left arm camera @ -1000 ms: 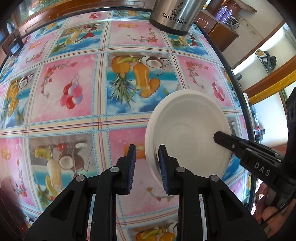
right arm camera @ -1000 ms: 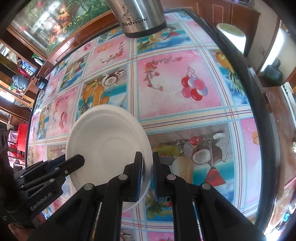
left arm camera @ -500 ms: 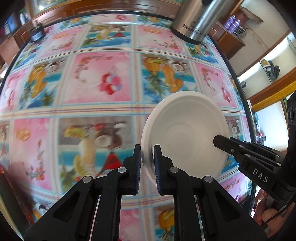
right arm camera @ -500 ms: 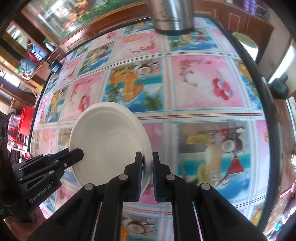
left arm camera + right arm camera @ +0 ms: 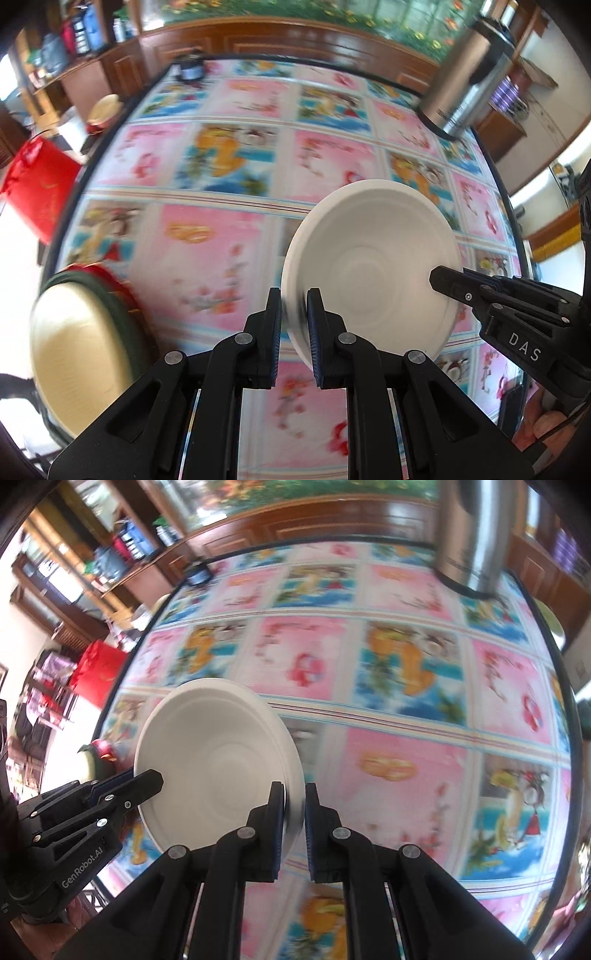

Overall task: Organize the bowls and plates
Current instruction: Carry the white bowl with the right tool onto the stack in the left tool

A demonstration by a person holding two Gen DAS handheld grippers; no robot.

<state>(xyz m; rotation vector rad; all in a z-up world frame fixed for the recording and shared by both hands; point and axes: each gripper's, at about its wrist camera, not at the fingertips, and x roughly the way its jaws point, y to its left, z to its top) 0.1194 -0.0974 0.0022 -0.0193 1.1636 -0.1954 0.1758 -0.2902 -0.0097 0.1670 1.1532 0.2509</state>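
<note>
A white plate [image 5: 373, 266] is held above the table, tilted, by both grippers. My left gripper [image 5: 294, 317] is shut on the plate's left rim. My right gripper [image 5: 294, 805] is shut on the plate's right rim; the plate shows in the right wrist view [image 5: 218, 760] too. The right gripper's fingers [image 5: 461, 286] enter the left wrist view from the right. A stack of dishes with a gold-coloured top plate [image 5: 74, 354] and green and red rims sits at the table's near left edge.
The round table [image 5: 207, 266] has a pink and blue fruit-print cloth. A steel flask [image 5: 465, 88] stands at the far right. A small dark jar [image 5: 190, 68] stands at the far edge. A red bag [image 5: 33, 184] lies off the table's left.
Both grippers have carried the plate left across the table. The dish stack has come into view at the left. The view is blurred by motion.
</note>
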